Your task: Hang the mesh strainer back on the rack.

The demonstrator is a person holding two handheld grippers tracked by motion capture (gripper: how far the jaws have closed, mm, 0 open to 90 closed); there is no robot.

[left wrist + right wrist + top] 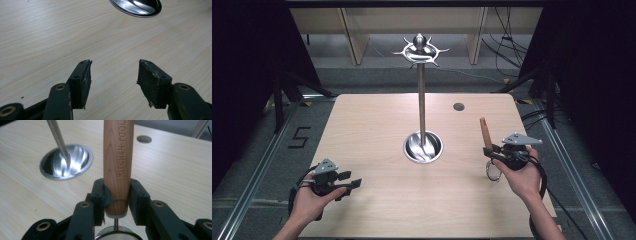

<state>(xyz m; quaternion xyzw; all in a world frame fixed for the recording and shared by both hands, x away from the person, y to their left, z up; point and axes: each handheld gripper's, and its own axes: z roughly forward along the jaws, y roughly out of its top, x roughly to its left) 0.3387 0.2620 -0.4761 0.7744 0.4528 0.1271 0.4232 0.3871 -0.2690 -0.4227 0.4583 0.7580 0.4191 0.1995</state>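
Low at the table's corners: left tongs (353, 184) agape, right tongs (490, 151) clamped around upright strainer handle (485, 134).

Light wood-grain table (377, 200), rounded corners, standing on grey floor. Round steel base (423, 148) of upright rack stand resting at tabletop centre, thin pole (422, 100) rising from it to ring of hooks (420, 50) above far edge. Small round hole (458, 106) in top near far right corner. Rest of surface bare wood.
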